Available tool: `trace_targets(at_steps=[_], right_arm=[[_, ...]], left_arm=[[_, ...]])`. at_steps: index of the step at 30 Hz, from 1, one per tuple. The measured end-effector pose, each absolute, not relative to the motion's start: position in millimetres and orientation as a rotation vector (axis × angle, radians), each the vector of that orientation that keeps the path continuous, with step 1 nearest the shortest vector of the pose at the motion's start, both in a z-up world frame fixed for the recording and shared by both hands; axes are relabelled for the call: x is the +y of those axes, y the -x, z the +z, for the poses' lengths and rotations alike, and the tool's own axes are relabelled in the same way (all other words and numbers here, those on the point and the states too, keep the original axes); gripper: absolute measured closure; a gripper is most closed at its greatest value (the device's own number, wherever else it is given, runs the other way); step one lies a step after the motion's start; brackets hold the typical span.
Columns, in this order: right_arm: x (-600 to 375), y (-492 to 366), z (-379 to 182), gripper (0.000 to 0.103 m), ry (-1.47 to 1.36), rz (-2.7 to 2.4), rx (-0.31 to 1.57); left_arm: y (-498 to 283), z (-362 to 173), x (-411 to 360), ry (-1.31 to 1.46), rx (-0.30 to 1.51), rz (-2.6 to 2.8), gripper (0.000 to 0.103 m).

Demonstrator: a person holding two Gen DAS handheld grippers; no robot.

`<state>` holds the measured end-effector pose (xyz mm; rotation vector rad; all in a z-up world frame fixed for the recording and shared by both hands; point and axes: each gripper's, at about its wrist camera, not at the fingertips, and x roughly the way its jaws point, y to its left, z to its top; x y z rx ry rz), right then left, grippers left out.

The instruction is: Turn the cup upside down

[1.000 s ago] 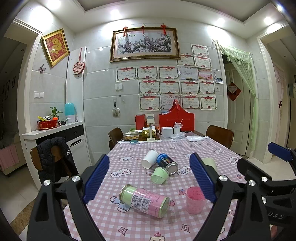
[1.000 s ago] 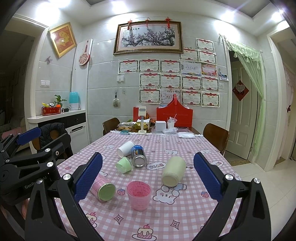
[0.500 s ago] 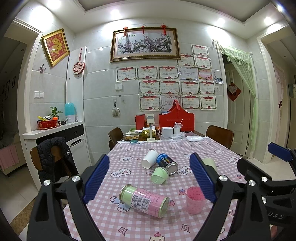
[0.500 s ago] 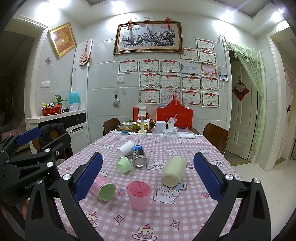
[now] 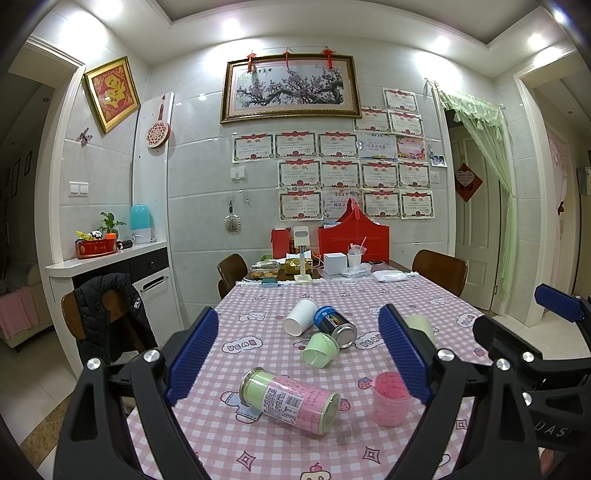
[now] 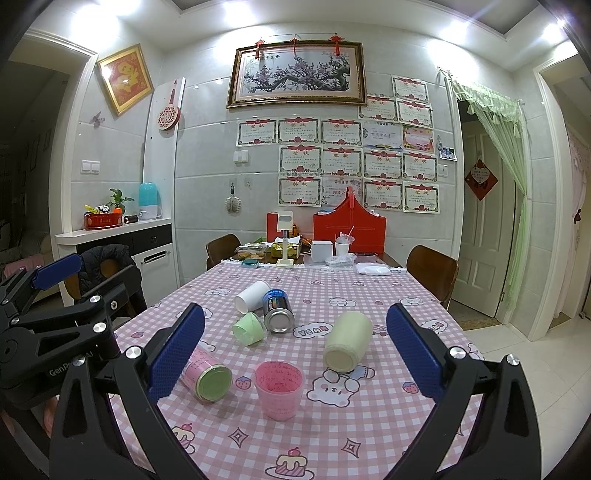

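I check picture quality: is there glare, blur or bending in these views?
Left wrist view: sharp, ceiling lights glare, walls bend at the edges. Right wrist view: same, a flare streak top right; pink cup is sharp.

Blue can (image 6: 279, 311) beside white cup (image 6: 252, 297)

Home dining room: clothed table (image 6: 369, 435), certificates (image 6: 340, 162).

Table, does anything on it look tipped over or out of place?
Yes. Only the pink cup stands upright; the white cup, green cup, can, tin and cream jar lie on their sides.
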<state>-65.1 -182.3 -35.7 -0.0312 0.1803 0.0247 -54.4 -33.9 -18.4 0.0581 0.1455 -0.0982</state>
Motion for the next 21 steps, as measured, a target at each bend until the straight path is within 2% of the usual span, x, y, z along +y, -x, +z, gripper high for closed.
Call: trace_targets(at_steps=[21], right_arm=[[-179.3, 62.2, -36.3, 0.008, 0.031, 0.026, 0.182]], left_arm=[[54.4, -17.7, -29.5, -0.054, 0.150, -0.097, 0.016]])
